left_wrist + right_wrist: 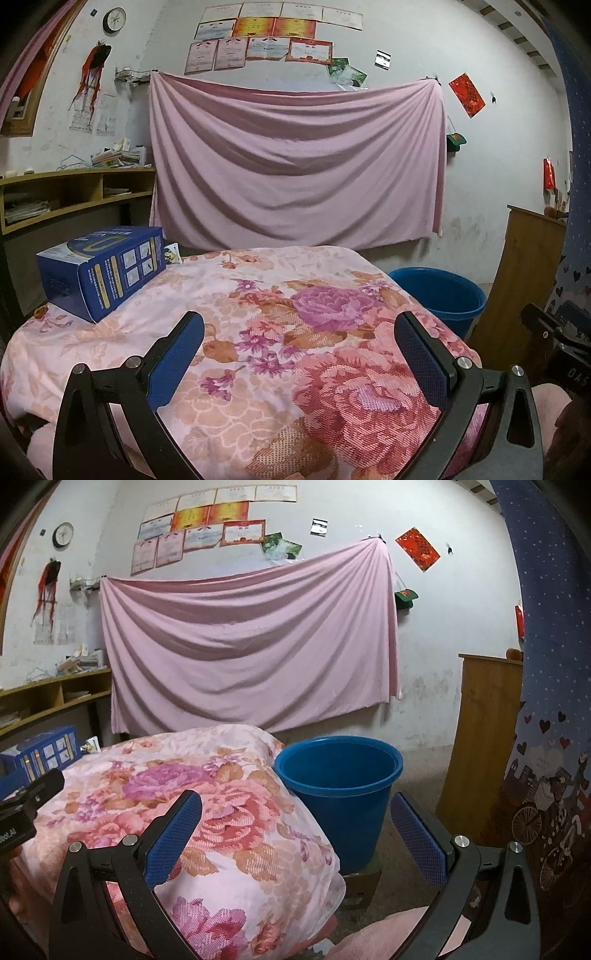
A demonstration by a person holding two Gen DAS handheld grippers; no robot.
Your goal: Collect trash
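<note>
Clearly, both claws are spread wide and carry nothing. The left gripper (299,354) hangs above the flowered cloth (258,332) that covers the table, and the right gripper (295,834) hangs over the table's right edge, with the blue bucket (340,797) just ahead of it.

The trash I can see is the blue carton (101,271). In the left wrist view it lies on the cloth at about 10 o'clock from the left gripper, near the far left edge of the table, on its long side. A small printed card or packet (173,254) shows behind it, at about 11 o'clock; I cannot tell what it is. The bucket stands on the floor just beside the table, at about 1 o'clock in the left view.

I judge that the step in hand is to reach for the carton with the left gripper. To do it well, I would turn the claw toward 10 o'clock and put the pads on two flat, opposite faces of the carton. It looks wide, so the narrower side may fit better. The cloth is soft and loose, so the fingers should stay just above it and not drag it.
</note>
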